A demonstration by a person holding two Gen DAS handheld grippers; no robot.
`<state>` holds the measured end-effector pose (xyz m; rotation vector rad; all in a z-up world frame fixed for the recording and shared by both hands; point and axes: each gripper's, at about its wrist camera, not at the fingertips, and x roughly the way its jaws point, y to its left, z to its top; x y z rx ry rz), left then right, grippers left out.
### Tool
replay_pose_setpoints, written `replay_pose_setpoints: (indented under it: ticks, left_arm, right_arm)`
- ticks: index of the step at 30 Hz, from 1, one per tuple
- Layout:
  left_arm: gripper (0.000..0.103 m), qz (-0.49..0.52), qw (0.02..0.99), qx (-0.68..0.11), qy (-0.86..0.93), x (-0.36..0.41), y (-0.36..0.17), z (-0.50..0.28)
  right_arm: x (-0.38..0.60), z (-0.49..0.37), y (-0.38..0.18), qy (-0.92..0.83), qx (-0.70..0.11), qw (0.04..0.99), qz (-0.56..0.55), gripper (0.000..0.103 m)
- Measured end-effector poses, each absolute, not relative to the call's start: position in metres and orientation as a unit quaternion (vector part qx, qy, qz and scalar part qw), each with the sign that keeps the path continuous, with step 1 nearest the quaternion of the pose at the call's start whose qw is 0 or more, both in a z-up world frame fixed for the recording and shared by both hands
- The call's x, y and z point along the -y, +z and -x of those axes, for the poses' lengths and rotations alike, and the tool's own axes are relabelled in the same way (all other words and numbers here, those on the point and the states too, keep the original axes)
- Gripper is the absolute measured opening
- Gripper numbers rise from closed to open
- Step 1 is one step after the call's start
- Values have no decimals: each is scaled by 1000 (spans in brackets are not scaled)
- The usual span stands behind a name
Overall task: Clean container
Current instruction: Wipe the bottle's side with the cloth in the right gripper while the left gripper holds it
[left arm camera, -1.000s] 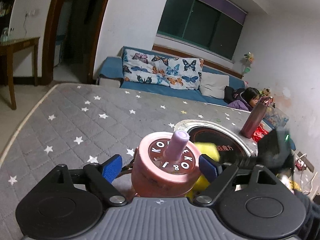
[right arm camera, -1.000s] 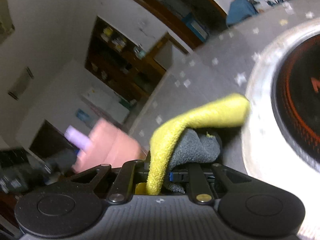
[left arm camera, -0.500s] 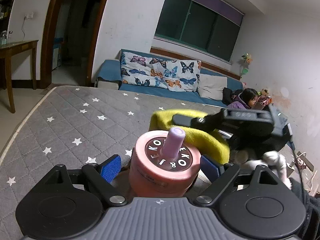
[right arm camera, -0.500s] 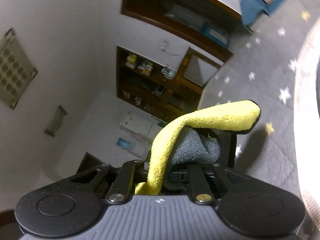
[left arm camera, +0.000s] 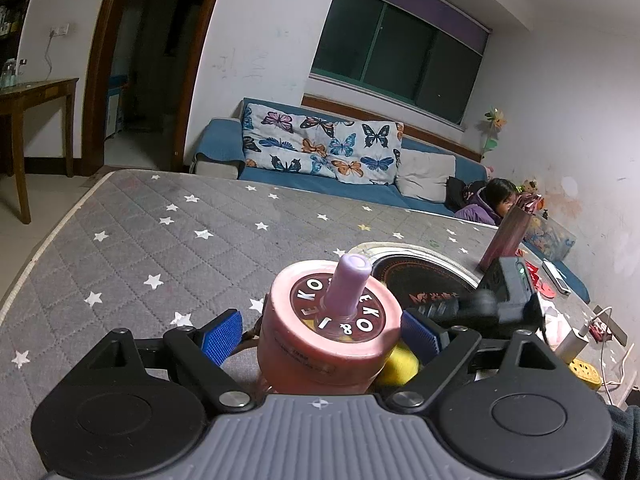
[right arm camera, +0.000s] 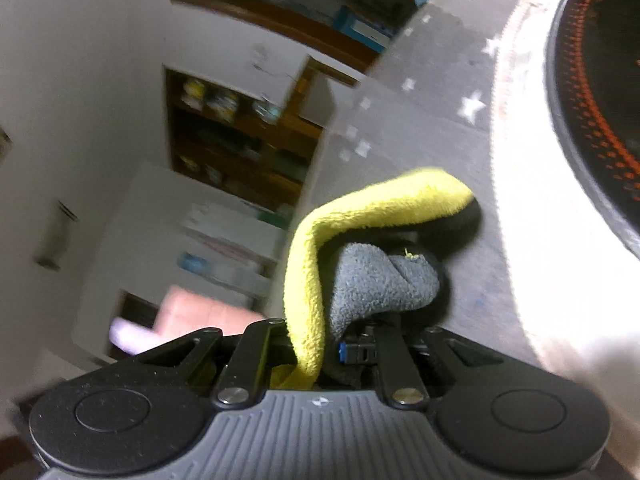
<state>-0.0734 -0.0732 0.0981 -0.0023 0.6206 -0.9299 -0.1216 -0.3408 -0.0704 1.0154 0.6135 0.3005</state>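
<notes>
- Pink plastic fills the lower middle of the left wrist view: the container (left arm camera: 330,332), a squat round tub with a dark lettered lid and a lilac spout (left arm camera: 346,286) standing up from its centre.
- The left gripper (left arm camera: 320,338) has its jaws clamped on the tub, one blue pad (left arm camera: 222,336) at each side of it.
- A yellow-and-grey cloth (right arm camera: 360,252) is pinched in the right gripper (right arm camera: 348,344), whose jaws are shut tight on it; the yellow edge arcs up and over to the right, with the grey side bunched beneath.
- In the left wrist view a bit of that yellow cloth (left arm camera: 398,364) shows at the tub's lower right, touching or just beside it; which, I cannot tell.
- The right wrist view is blurred; the container (right arm camera: 192,314) sits at lower left of the frame.
- Behind lies a grey star-patterned mattress (left arm camera: 160,240) with a round black-and-white cooker plate (left arm camera: 424,280) on it, right of the tub.
</notes>
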Motion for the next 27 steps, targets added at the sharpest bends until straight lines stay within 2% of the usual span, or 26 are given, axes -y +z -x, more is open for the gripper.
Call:
replay_pose_setpoints:
  ticks: [4, 13, 21, 27]
  left_arm:
    - [89, 0, 850, -292, -439, 72, 98, 74]
    - [89, -2, 851, -287, -439, 71, 97, 75]
    - [90, 5, 848, -287, -446, 67, 96, 74]
    - [90, 10, 847, -287, -447, 66, 93, 72]
  right_arm:
    - [339, 132, -63, 138, -289, 825, -466, 13]
    - [352, 113, -18, 226, -191, 799, -524, 13]
    - [352, 80, -57, 236, -222, 755, -571, 13]
    - [347, 81, -79, 201, -266, 765, -551, 13]
